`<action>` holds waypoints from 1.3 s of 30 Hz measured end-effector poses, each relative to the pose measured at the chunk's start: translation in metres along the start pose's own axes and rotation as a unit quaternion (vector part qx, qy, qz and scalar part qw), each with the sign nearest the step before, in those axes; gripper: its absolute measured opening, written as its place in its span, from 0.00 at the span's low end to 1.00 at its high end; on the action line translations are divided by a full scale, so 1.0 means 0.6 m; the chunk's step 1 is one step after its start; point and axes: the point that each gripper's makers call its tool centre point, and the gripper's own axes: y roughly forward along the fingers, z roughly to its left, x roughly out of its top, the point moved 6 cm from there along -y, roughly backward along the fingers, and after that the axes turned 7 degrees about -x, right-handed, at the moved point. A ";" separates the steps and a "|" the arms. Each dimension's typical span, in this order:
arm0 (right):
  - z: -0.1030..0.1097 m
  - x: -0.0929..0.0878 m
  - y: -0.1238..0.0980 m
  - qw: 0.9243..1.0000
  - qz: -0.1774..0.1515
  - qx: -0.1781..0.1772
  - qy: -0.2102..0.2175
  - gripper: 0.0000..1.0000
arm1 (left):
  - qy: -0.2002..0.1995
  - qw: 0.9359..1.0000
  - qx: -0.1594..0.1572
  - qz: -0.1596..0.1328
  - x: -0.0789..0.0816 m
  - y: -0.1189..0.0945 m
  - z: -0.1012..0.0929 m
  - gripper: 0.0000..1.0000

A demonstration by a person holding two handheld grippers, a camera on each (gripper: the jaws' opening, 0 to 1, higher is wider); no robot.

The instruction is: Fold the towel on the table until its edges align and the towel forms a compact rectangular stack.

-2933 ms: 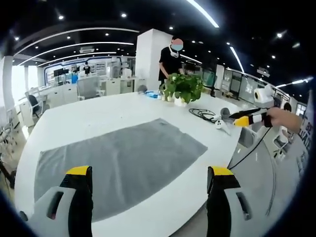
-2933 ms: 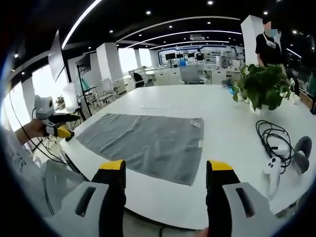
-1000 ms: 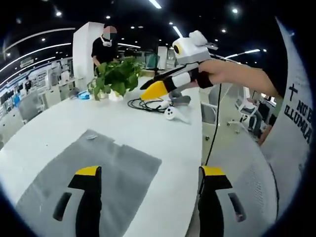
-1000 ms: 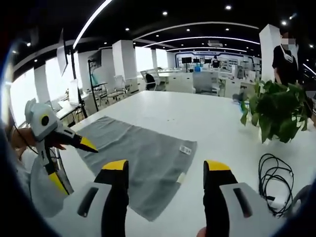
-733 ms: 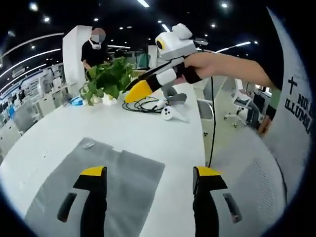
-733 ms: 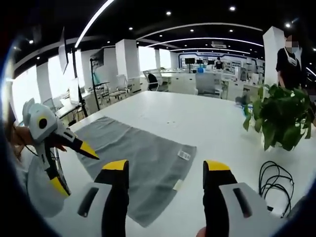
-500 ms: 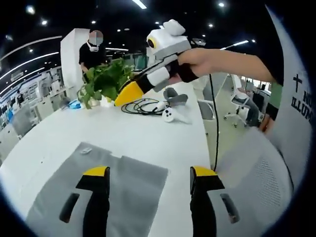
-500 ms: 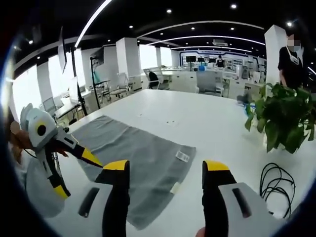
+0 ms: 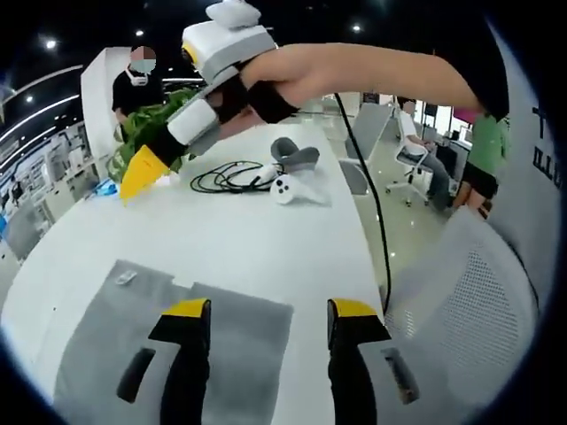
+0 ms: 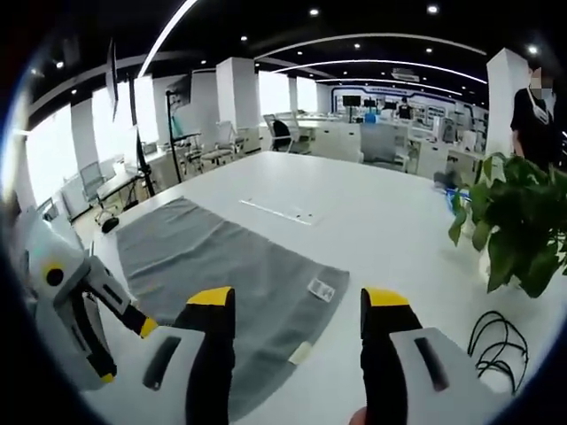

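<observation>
Your left gripper (image 9: 267,310) and right gripper (image 10: 297,295) both hang wide apart, holding nothing, above the near corner of the towel (image 10: 221,266) lying flat on the table (image 10: 372,230).

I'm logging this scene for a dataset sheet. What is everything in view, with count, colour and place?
towel: one, grey, spread flat on the table, white tags near its edge.
table: one, white, large.
potted plant: one, green, on the table's far side.
cable: one, black, coiled beside the plant.
controller: one, white, next to the cable.
grey object: one, just behind the controller.
office chair: one, white mesh, beside the table.
bystander: one, dark top, behind the plant.
left gripper: yellow-tipped jaws apart, over the towel's corner.
right gripper: yellow-tipped jaws apart, over the towel's edge.
</observation>
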 end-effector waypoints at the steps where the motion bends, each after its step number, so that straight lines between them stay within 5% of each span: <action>1: -0.002 0.001 0.003 1.000 -0.001 0.001 -0.001 0.56 | -0.001 1.000 -0.001 0.000 0.000 0.005 0.001 0.53; 17: -0.030 -0.005 0.072 1.000 0.004 0.005 0.014 0.50 | -0.006 1.000 -0.013 0.025 -0.023 0.071 0.007 0.39; 39: -0.055 -0.068 0.167 0.998 0.045 0.001 0.038 0.39 | -0.021 0.998 -0.030 0.041 -0.064 0.126 -0.010 0.26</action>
